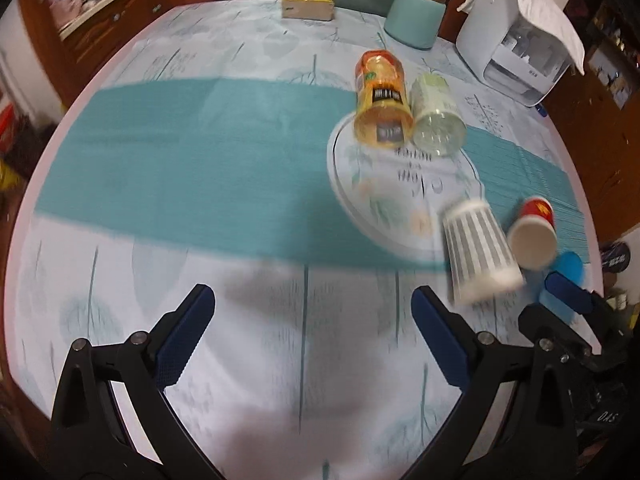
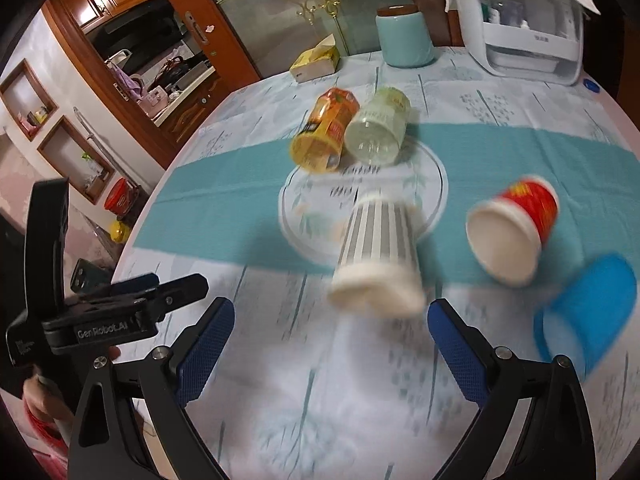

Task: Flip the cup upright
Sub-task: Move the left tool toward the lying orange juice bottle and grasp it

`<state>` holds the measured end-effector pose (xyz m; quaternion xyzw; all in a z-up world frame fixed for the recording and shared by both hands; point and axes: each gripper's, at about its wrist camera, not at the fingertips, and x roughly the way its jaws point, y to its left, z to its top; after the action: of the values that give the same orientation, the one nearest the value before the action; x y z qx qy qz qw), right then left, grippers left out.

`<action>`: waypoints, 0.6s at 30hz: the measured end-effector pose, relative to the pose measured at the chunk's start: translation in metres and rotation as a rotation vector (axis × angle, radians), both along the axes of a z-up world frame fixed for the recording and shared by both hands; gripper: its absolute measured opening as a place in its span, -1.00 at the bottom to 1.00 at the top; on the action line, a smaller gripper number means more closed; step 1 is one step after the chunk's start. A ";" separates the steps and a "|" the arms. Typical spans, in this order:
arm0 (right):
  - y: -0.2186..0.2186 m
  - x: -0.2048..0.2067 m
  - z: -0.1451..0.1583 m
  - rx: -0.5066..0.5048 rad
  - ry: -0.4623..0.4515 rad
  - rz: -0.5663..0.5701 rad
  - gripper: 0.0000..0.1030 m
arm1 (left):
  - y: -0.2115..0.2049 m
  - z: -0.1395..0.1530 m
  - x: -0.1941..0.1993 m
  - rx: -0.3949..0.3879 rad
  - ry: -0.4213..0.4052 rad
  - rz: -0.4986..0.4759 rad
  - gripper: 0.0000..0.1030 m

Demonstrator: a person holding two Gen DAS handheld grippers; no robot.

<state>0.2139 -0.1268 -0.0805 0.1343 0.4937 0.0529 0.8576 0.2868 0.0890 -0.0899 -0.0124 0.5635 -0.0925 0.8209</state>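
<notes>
A grey-and-white striped paper cup [image 2: 378, 256] lies on its side, blurred, its open rim toward me, just ahead of my right gripper [image 2: 330, 332], which is open and empty. It also shows in the left wrist view [image 1: 480, 248]. A red paper cup [image 2: 514, 228] lies on its side to its right, also seen from the left [image 1: 534, 232]. A blue cup [image 2: 588, 308] lies on its side at the far right. My left gripper [image 1: 312, 312] is open and empty, left of the cups. The right gripper shows at the left view's right edge [image 1: 572, 294].
A round white plate [image 2: 432, 176] sits on a teal runner [image 2: 208, 212]. An orange bottle [image 2: 326, 136] and a clear bottle [image 2: 380, 130] lie behind it. A teal canister [image 2: 404, 38], tissue box [image 2: 316, 60] and white appliance [image 2: 528, 36] stand at the table's back.
</notes>
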 end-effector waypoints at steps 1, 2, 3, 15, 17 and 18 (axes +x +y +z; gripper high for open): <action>-0.004 0.013 -0.002 -0.001 0.004 -0.003 0.92 | -0.005 -0.001 0.013 0.004 0.001 -0.012 0.89; -0.008 0.025 -0.004 -0.003 0.006 -0.007 0.92 | -0.009 -0.001 0.026 0.006 0.002 -0.021 0.89; -0.012 0.037 -0.006 -0.004 0.007 -0.013 0.92 | -0.013 -0.002 0.043 0.004 0.001 -0.032 0.89; -0.054 0.101 -0.050 0.081 0.044 -0.093 0.92 | -0.071 -0.044 0.169 -0.137 -0.033 -0.025 0.89; -0.060 0.105 -0.053 0.074 0.047 -0.110 0.92 | -0.071 -0.054 0.178 -0.201 -0.029 -0.019 0.89; -0.063 0.106 -0.055 0.071 0.048 -0.123 0.92 | -0.070 -0.060 0.182 -0.235 -0.023 -0.008 0.89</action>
<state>0.3201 -0.1894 -0.1356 0.1961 0.5027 0.0143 0.8418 0.4690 0.0186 -0.1496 -0.1054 0.5392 -0.1612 0.8199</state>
